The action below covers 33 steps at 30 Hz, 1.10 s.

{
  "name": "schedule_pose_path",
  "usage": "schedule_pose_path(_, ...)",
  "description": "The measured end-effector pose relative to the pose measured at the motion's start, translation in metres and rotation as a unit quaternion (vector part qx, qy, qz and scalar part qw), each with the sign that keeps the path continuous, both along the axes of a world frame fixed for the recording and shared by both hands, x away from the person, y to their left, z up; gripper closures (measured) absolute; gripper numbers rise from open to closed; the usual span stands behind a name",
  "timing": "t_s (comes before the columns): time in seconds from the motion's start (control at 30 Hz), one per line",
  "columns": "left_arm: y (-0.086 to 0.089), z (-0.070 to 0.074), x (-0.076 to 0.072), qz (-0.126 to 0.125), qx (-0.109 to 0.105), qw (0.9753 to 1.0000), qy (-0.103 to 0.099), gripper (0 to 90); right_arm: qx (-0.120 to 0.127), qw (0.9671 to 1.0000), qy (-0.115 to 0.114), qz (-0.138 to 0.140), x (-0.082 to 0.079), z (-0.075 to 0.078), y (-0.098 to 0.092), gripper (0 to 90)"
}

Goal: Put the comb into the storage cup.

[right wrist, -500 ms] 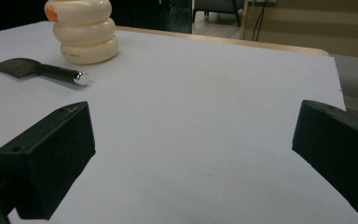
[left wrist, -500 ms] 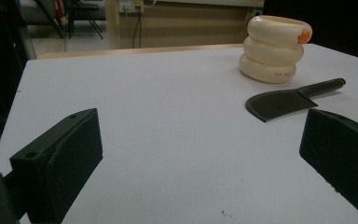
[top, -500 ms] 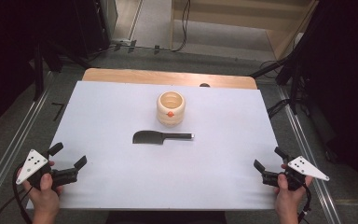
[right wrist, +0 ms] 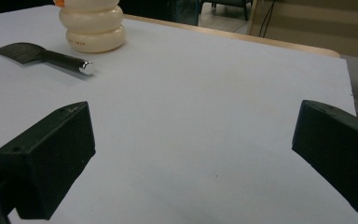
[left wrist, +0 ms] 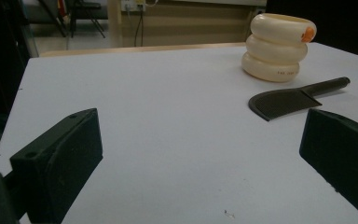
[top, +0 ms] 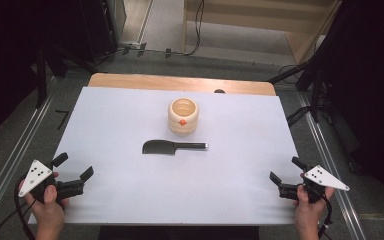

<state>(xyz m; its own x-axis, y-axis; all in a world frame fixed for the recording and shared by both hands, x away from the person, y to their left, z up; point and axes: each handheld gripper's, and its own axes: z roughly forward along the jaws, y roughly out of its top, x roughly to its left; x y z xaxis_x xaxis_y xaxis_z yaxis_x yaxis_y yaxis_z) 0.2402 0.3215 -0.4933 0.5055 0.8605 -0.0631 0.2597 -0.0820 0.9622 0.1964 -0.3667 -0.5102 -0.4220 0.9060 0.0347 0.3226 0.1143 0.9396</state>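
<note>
A cream ribbed pot (top: 183, 116) with an orange dot stands upright near the middle of the white table top (top: 115, 120). Just in front of it a black spatula (top: 172, 146) lies flat, blade to the left, handle to the right. My left gripper (top: 73, 166) rests at the front left corner, open and empty. At the front right corner my right gripper (top: 286, 170) is open and empty too. The left gripper view has the pot (left wrist: 277, 47) and spatula (left wrist: 292, 98) at upper right. The right gripper view puts the pot (right wrist: 92, 27) and spatula (right wrist: 42, 54) at upper left.
A strip of wooden table edge (top: 180, 82) runs along the far side of the white sheet. Metal rails (top: 10, 160) flank the table on both sides. Dark stands and cables sit on the floor beyond.
</note>
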Motion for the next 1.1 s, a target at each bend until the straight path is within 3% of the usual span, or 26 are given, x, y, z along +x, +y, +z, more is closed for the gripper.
schedule_pose_path(0.33,0.000,0.000,0.001,0.005,-0.001,1.0000,0.000,0.0,-0.006,0.9999,0.008,0.010,0.002,0.016,0.004,0.0)
schedule_pose_path(0.47,0.000,0.000,0.001,0.007,0.000,1.0000,0.000,0.0,-0.022,0.9997,0.009,0.008,0.005,0.025,0.007,0.0)
schedule_pose_path(0.77,-0.001,0.000,0.001,0.005,0.003,1.0000,0.003,0.0,-0.039,0.9975,0.026,0.053,0.018,0.037,0.017,0.0)
schedule_pose_path(1.1,-0.001,0.000,0.000,0.000,0.004,1.0000,0.001,0.0,-0.071,0.9927,0.035,0.091,0.036,0.056,0.035,0.0)
